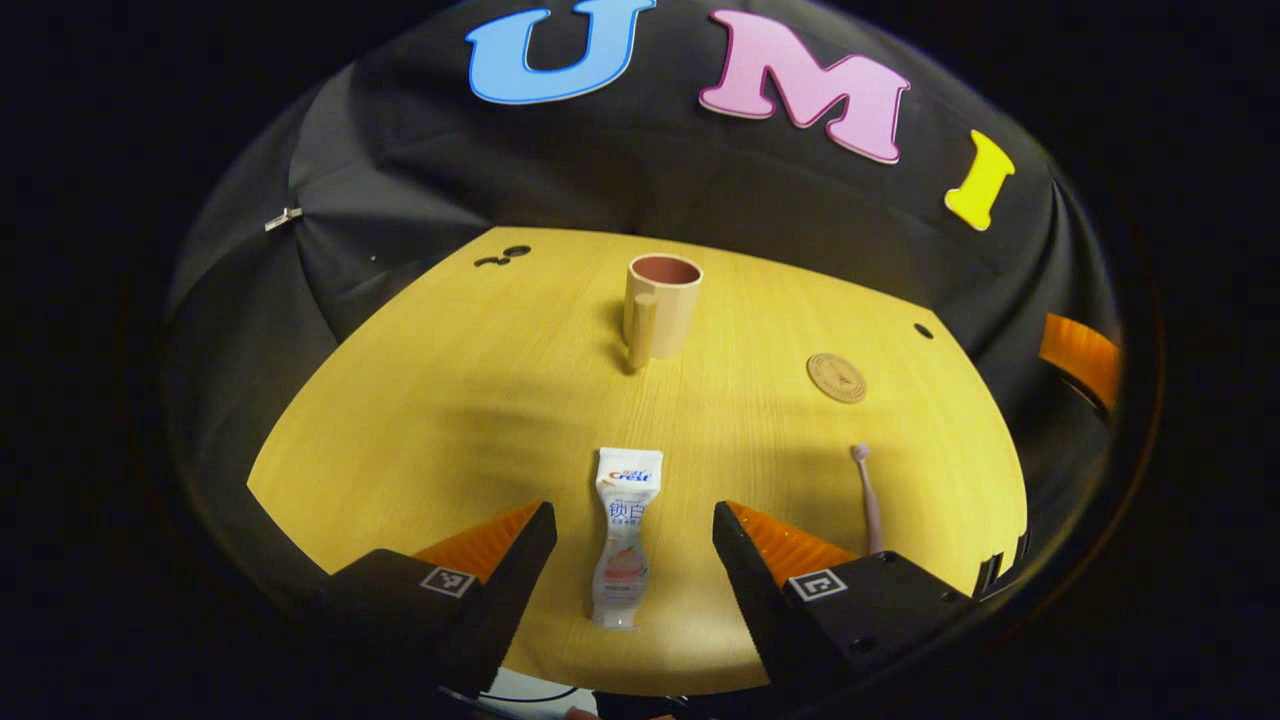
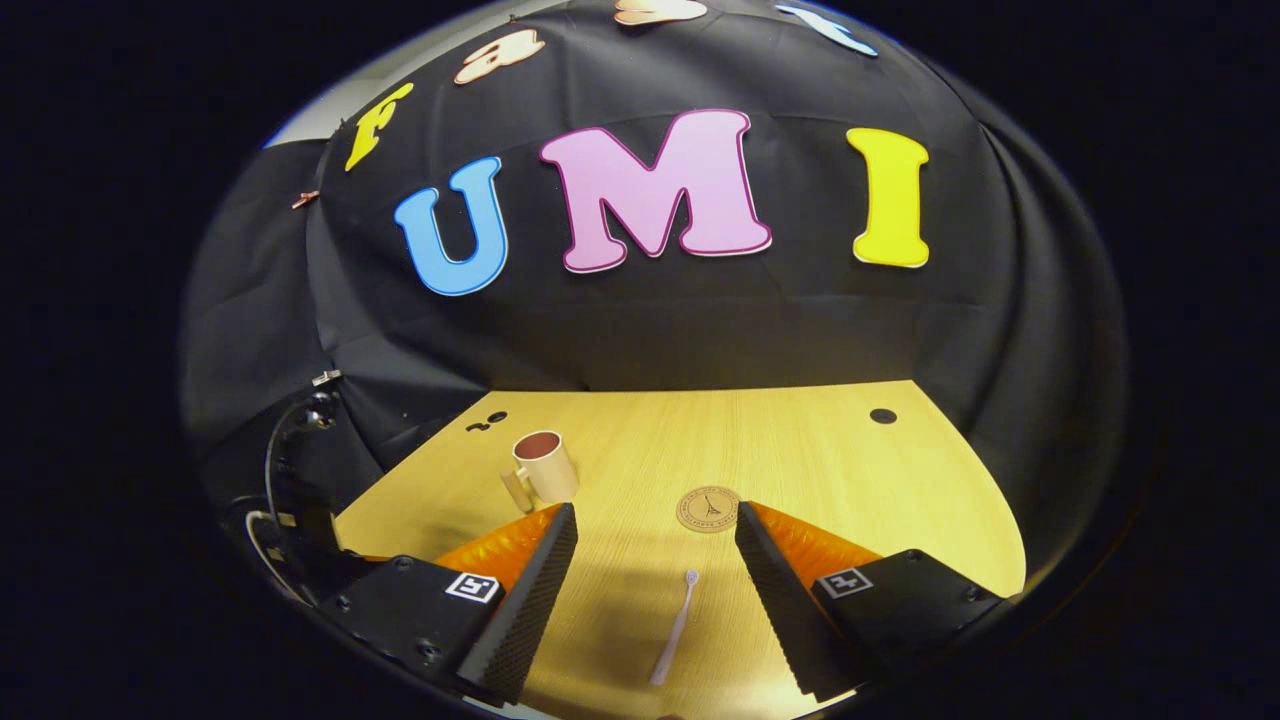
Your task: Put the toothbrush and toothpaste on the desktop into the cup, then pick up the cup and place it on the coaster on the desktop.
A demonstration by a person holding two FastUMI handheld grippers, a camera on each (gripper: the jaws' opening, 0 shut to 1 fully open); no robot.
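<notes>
1. the left tongs (image 1: 634, 540) are spread wide above the counter (image 1: 430, 420), with the toothpaste (image 1: 624, 535) lying flat between their fingers, untouched.
2. the cup (image 1: 662, 305) stands upright straight ahead of them, and the coaster (image 1: 836, 378) lies ahead to their right.
3. the right tongs (image 2: 655, 545) are spread too, and the toothbrush (image 2: 674, 627) lies between their fingers, head pointing away.

Toothpaste tube (image 1: 625, 540): white, flat on the surface, cap end nearest. Toothbrush (image 2: 674, 628): pale pink, flat, head pointing away. Cup (image 1: 662, 306): beige, handled, upright, empty. Coaster (image 1: 836, 378): round, tan, bare, apart from the cup.
</notes>
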